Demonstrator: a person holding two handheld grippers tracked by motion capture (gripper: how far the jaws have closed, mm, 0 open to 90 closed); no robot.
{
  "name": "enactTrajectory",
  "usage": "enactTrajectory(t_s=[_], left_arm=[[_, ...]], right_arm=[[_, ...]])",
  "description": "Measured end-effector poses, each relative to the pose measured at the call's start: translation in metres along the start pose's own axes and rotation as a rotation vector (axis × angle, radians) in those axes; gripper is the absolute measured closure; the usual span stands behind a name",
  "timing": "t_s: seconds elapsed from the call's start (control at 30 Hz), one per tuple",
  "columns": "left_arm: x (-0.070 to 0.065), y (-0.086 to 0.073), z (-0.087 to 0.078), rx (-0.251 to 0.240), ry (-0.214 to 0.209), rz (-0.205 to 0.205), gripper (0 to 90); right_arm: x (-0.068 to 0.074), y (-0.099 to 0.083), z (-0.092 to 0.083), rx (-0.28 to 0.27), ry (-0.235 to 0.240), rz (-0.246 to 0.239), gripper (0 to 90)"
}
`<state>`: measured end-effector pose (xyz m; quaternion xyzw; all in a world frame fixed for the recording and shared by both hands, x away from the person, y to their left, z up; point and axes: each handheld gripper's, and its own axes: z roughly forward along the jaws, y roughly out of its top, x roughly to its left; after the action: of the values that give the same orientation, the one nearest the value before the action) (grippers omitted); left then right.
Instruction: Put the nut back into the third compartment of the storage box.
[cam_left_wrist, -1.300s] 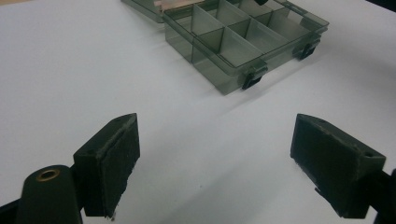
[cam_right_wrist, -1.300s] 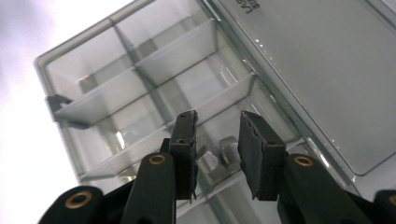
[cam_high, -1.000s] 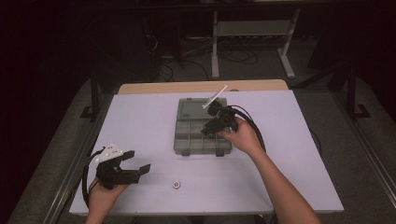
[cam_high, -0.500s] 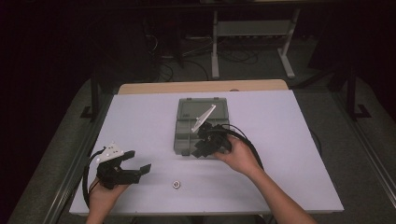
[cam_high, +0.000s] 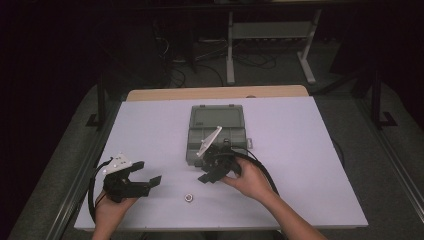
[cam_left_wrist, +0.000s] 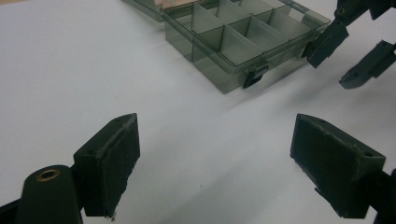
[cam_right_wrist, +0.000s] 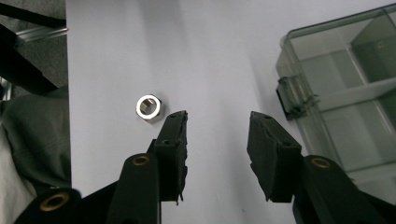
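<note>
The nut (cam_right_wrist: 149, 108) lies just up-left of the right gripper (cam_right_wrist: 217, 133), outside its part-open, empty, just-opening jaws; the left gripper (cam_high: 147, 176) gapes wide, empty.

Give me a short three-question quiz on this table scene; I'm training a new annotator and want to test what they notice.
1. True or false: the right gripper holds the hex nut.
2. Which gripper has its jaws spread wider: A) the left gripper, B) the right gripper?
3. What state is the compartment box in, and what do its visible compartments hold?

Key
1. False. Its jaws have just been opening with nothing between them; the nut lies on the white table just beyond its left fingertip.
2. A.
3. Its lid is open; the visible compartments look empty.
</note>
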<state>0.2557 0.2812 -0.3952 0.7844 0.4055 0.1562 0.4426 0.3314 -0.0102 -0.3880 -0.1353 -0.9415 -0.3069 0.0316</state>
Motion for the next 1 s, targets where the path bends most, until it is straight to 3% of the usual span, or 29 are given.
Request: enactTrajectory(t_s=[0.57,1.0], left_arm=[[0.001,0.000,-0.001,0.005,0.002,0.013,15.5],[0.000,0.000,-0.001,0.000,0.002,-0.002,15.5]], right_arm=[[0.029,0.004,0.024,0.017,0.036,-0.040,50.8],[0.040,0.006,0.046,0.056,0.042,-0.071,51.4]])
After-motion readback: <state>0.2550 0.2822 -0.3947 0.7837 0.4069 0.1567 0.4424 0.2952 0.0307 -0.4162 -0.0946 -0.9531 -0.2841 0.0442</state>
